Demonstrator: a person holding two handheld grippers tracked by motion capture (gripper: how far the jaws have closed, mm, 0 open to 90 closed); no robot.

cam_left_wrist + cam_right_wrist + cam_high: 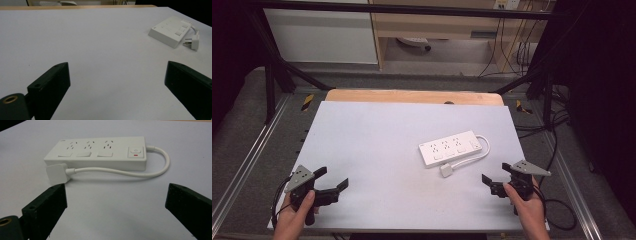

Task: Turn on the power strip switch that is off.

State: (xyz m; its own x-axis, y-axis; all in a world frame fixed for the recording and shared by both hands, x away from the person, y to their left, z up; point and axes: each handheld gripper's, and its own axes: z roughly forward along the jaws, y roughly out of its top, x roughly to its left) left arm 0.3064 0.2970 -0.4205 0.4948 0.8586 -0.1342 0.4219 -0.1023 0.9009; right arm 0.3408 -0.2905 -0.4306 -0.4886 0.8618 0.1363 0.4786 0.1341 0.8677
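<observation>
From the high view, a white power strip (452, 147) lies right of centre on the white table (377, 140), its plug (446, 170) beside it. Left gripper (332, 185) and right gripper (495, 181) are spread wide, empty.

The left gripper view shows the strip far right: rigid, probably light, smooth plastic.

In the right gripper view, the long edges look best to grip; the cable (140, 173) is bendy. No legible writing.

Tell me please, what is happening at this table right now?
A person holds a gripper in each hand near the front edge of the white table. The left gripper and the right gripper are both open and hold nothing. A white power strip lies untouched on the table, its cable looped round to its plug beside it.
</observation>
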